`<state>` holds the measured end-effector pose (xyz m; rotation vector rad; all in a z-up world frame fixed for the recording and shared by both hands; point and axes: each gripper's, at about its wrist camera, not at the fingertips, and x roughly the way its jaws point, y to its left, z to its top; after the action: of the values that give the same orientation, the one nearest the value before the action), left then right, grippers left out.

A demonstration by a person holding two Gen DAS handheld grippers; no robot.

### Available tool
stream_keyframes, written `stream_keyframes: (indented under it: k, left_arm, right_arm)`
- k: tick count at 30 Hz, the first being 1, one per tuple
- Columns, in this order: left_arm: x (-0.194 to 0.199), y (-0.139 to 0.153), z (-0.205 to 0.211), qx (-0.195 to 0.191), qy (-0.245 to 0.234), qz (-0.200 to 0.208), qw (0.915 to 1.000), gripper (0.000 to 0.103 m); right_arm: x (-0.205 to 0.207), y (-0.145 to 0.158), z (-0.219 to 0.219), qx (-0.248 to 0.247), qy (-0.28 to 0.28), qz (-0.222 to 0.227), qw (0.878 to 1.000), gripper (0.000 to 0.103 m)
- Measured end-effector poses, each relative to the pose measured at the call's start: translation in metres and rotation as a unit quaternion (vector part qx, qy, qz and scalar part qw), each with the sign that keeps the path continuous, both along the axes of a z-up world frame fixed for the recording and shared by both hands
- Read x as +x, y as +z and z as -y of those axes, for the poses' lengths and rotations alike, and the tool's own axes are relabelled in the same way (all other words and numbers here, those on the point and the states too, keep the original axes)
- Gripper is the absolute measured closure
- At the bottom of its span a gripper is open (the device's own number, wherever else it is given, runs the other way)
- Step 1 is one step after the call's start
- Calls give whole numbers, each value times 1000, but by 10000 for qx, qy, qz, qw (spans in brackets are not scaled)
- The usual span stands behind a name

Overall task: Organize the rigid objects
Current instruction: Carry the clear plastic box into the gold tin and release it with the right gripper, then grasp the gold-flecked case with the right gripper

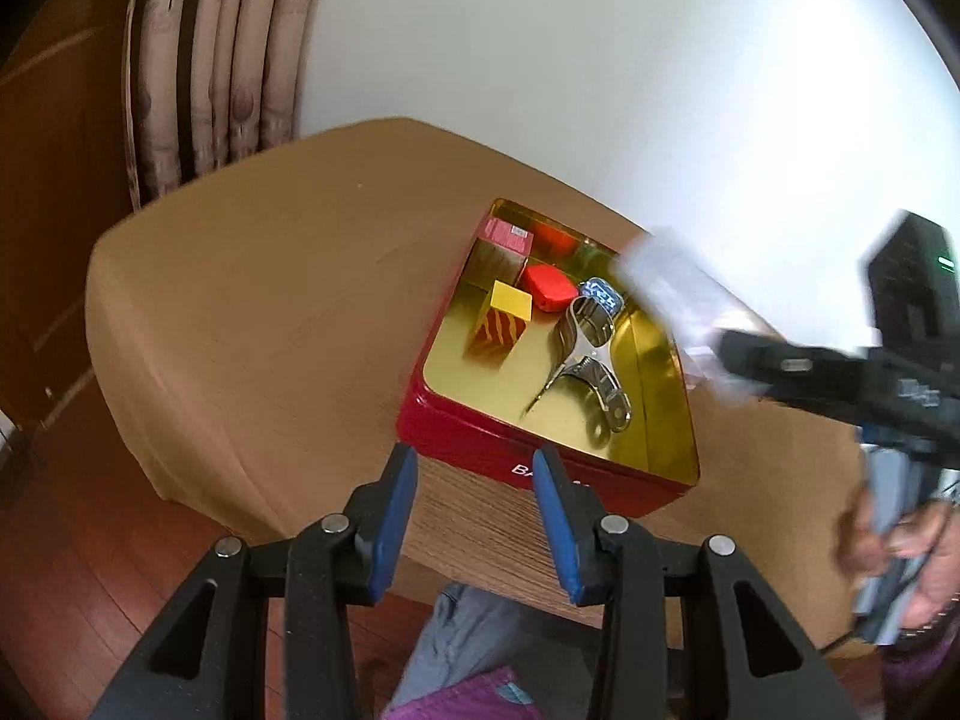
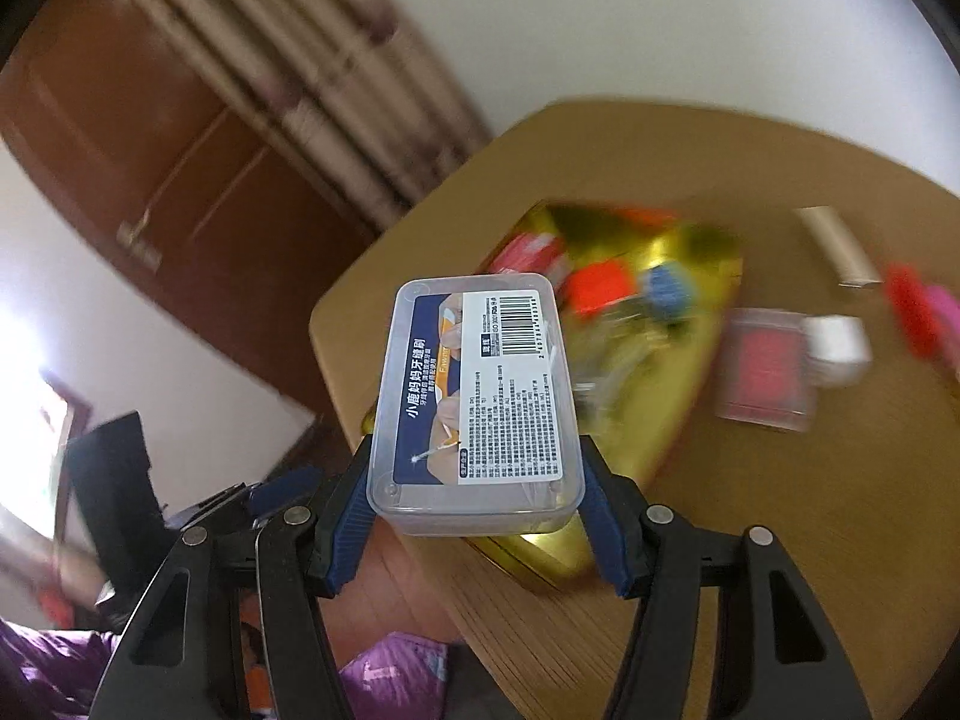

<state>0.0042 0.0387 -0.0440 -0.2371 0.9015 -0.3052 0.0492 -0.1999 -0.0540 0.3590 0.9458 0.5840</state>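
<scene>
Right tool (image 2: 477,516) clamped on a clear plastic box (image 2: 477,402) with a blue and white label and a barcode, blue pads (image 2: 354,516) pressing its two long sides near the close end. Box carried tilted above the near left corner of an open red tin (image 1: 480,450) with a gold inside, clear of the tabletop (image 1: 270,312). Seen from the left wrist as a blurred pale shape (image 1: 678,300) over the tin's right edge.

Left tool (image 1: 475,516) empty, jaws part open, hovering just short of the tin's near wall.

Inside the tin: a yellow-topped block with red stripes (image 1: 501,324) near the left wall, a pink-topped box (image 1: 501,249) in the far left corner, a red rounded piece (image 1: 547,287) just right of these, a small blue item (image 1: 600,294) beyond it, and a shiny metal tool (image 1: 585,360) lying across the middle.

On the tabletop right of the tin, blurred: a flat clear case with a red inside (image 2: 765,372), a white cube (image 2: 837,348) touching it, a pale tube (image 2: 840,249) farther off, and red and pink items (image 2: 924,312) at the right edge.
</scene>
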Motion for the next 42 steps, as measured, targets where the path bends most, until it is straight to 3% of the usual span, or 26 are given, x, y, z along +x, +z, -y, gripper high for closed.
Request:
stream_keyframes:
  k: [5,9,18,23,26,29,31,33,35,38,42]
  left_arm:
    - [0,0,-1,-28,-14,-4,10000,62]
    - [1,-1,2,15,-104,-10,9999,62]
    - [7,-11,-2,-112,-103,-201,9997,62]
    - [6,-14,-1,-66,-88,-222,9997,62]
    - [4,-12,1,-14,-74,-167,9998,62]
    - [1,-12,5,31,-108,-176,9998,61]
    - [0,-14,6,33,-123,-207,9997,61]
    - [0,-15,7,-5,-138,-206,9997,61]
    - [0,-15,9,-13,-143,-204,9997,61]
    - [-4,-15,14,63,-215,-149,9996,61]
    - [-9,-16,32,297,-457,-38,9985,61]
  right_arm:
    - [35,-25,-46,-218,491,-434,9976,45]
    - [43,-40,-62,-451,537,-648,9954,45]
    - [49,-56,-92,-1082,147,-720,9914,43]
    - [48,-56,-86,-893,-64,-755,9931,32]
    - [30,-43,-70,-627,-227,-337,9972,32]
    - [0,-26,-45,-403,-450,211,9980,24]
    - [-21,-21,-16,-455,-894,580,9933,20]
    - [-44,-28,20,-858,-1449,841,9821,20]
    - [-56,-42,47,-1395,-1864,828,9690,22]
    - [-71,-70,86,-1948,-2274,535,9526,40]
    - [-91,-94,140,-1784,-2752,142,9446,43]
